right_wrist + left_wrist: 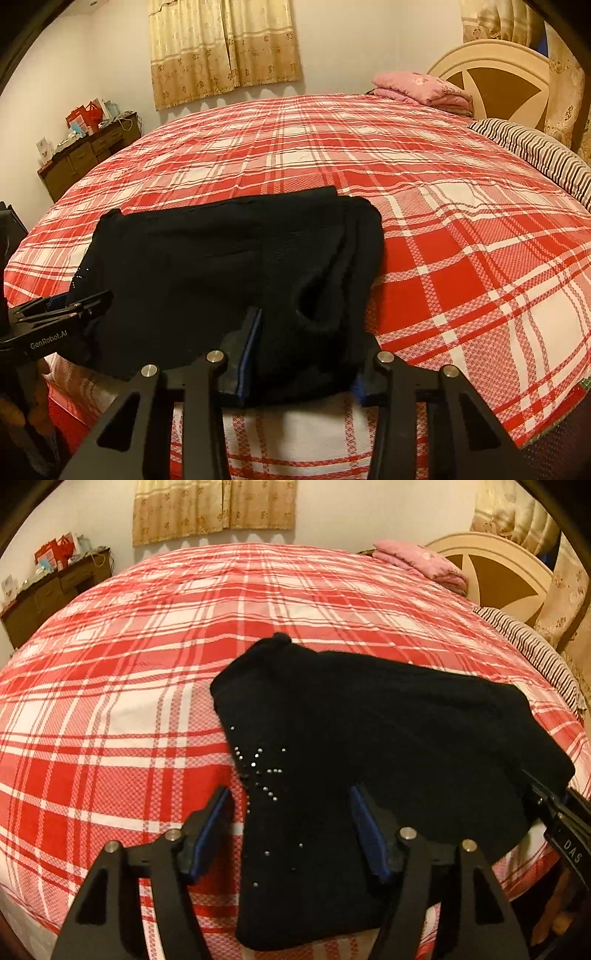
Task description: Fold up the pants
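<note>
Pants point(369, 746): black, folded into a thick bundle, lying on the near edge of the bed, their lower end draped over that edge; small silver studs point(258, 768) dot the cloth at 9 o'clock of the bundle in the left wrist view.
Left gripper point(291, 834): its two blue-padded fingers stand apart over the studded end of the pants, nothing pinched between them.
Right gripper point(306, 354): fingers spread wide, one at either side of the bundle's other end; whether the pads touch the cloth cannot be told.
Bed point(461, 240): covered by a red and white plaid sheet that fills most of both views.
Pink blanket point(421, 86): folded, at 1 o'clock on the far corner of the bed, well apart from the pants.
Striped pillow point(535, 155): at 2 o'clock, beside the cream headboard point(495, 70).
Dresser point(88, 155): brown, at 10 o'clock against the wall, its top crowded with red bags and small items too small to tell.
Curtains point(225, 51): beige and patterned, at 12 o'clock on the far wall.
In the way: the bundle's own folds hide its underside from both cameras.
</note>
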`<state>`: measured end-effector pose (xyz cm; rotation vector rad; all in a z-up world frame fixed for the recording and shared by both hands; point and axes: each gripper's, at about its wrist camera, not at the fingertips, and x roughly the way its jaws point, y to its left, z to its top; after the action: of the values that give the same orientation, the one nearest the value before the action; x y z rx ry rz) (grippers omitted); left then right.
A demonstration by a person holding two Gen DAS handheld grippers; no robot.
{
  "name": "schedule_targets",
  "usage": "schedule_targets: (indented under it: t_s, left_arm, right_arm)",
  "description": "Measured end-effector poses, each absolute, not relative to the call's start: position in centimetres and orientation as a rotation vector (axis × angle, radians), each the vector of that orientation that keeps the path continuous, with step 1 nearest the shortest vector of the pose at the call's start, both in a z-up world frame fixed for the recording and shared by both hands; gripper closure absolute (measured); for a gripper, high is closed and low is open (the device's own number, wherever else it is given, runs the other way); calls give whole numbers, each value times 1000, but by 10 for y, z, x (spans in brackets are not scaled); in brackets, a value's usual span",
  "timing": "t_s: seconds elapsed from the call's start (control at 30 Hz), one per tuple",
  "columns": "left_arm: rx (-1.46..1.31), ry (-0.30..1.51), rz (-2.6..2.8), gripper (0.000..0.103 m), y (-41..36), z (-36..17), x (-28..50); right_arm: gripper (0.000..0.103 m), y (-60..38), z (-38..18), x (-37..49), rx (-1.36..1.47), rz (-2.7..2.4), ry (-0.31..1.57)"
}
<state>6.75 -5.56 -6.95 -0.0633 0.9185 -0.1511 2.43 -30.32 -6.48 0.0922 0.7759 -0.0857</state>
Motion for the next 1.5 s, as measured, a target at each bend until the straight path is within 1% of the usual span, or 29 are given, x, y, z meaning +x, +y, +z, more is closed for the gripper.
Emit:
schedule_targets:
  t_s: [0.1,0.17,0.2,0.37,0.43,0.47,0.53,0.6,0.7,0.8,0.97,1.07,1.27,1.5]
  left_arm:
    - [-60,924,-154,34,-56,-69,67]
    - [-59,921,-160,37,-56,-69,66]
    - [-66,919,-183,47,-56,-69,65]
    - [-32,897,-179,58,-64,-66,61]
    - [-43,897,-170,65,-63,-64,62]
    - [-50,899,-167,68,-62,-63,62]
    - [-65,895,-165,81,-59,-60,63]
    - [-72,893,-174,85,-58,-57,65]
    - [-73,886,-189,87,-56,-52,67]
    - [-97,884,-201,87,-50,-46,70]
    - [-97,803,-184,87,-32,-23,74]
    - [-80,776,-156,87,-19,-14,78]
    - [-86,765,-104,87,7,-13,85]
    - [-116,756,-24,87,57,-11,98]
  right_arm:
    - [61,-303,-65,24,96,-86,775]
    - [61,-303,-65,24,95,-87,773]
    - [61,-302,-64,24,92,-88,772]
    - [61,-298,-64,23,72,-101,762]
    - [62,-294,-63,22,47,-112,750]
    - [64,-292,-62,21,31,-117,743]
    - [67,-286,-59,20,-11,-128,732]
    - [70,-278,-55,20,-57,-141,727]
    - [72,-267,-40,21,-101,-144,700]
    - [73,-256,-14,25,-119,-119,654]
    - [73,-222,14,39,-204,-63,594]
    - [73,-205,17,48,-225,-48,581]
    - [74,-179,18,61,-233,-1,582]
    - [74,-137,22,91,-242,96,572]
